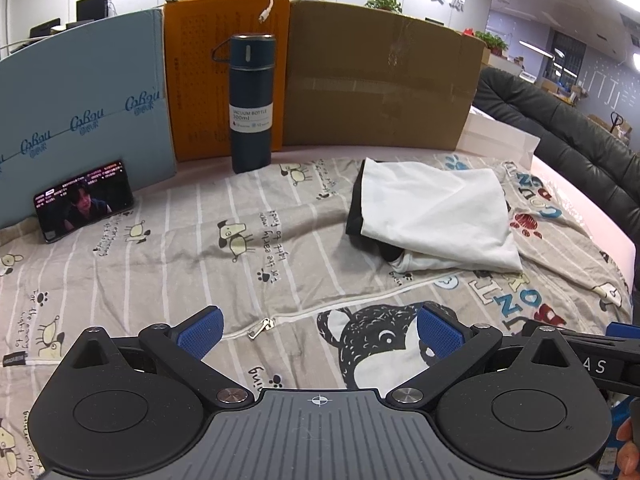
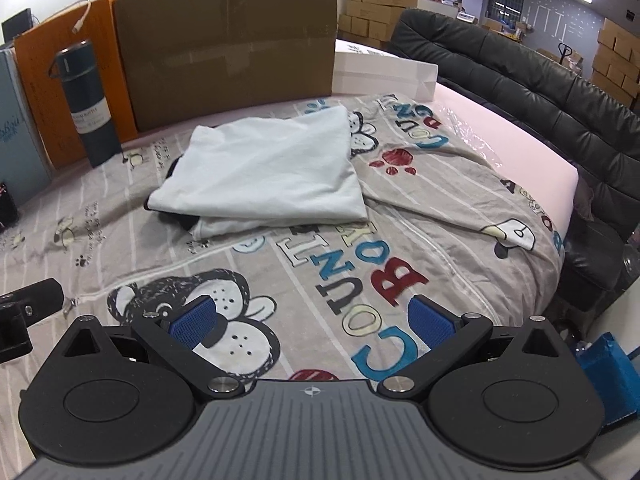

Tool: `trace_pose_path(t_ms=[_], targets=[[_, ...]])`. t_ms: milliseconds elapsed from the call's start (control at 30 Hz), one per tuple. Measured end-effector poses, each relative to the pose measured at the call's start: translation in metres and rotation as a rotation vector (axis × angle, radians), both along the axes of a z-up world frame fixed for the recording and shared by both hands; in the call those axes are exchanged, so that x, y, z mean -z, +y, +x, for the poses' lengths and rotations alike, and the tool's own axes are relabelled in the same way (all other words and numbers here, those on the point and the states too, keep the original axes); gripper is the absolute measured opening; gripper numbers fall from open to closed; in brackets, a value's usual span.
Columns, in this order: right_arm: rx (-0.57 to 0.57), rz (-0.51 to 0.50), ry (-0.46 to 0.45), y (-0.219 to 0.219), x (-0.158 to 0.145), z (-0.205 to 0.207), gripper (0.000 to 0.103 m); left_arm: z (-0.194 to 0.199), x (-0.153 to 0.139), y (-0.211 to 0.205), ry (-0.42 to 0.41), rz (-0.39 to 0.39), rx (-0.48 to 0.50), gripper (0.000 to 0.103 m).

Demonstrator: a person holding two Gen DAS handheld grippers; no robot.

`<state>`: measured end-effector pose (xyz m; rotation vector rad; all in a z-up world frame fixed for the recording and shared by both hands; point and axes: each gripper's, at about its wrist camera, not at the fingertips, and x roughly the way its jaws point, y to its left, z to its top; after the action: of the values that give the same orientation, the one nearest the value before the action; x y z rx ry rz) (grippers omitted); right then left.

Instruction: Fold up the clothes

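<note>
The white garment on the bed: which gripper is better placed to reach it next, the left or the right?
Probably the right. In its view the white garment lies nearly straight ahead of the open right gripper. From the open left gripper the garment sits off to the right. Neither holds anything.

Beyond the left hand-held gripper [image 1: 318, 330], the folded white cotton garment [image 1: 436, 216] hides most of a black piece beneath it. The dark blue vacuum bottle [image 1: 251, 104] label's small print is unreadable.
</note>
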<state>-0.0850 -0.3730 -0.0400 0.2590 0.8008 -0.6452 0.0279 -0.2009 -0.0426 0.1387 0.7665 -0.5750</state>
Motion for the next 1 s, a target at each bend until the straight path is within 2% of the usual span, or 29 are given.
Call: trace_pose_path(t_ms=[367,600,1000], targets=[[0.025,0.074,0.097,-0.01,0.019,-0.004,0.103,-0.002,0.016,-0.018,0.044,0.074,0.043,0.103],[0.039,0.118,0.131,-0.02,0.031,-0.005,0.103,-0.001,0.028,-0.031,0.076,0.118,0.058,0.103],[0.036,0.16,0.162,-0.027,0.043,-0.002,0.103,-0.001,0.038,-0.048,0.104,0.148,0.075,0.103]])
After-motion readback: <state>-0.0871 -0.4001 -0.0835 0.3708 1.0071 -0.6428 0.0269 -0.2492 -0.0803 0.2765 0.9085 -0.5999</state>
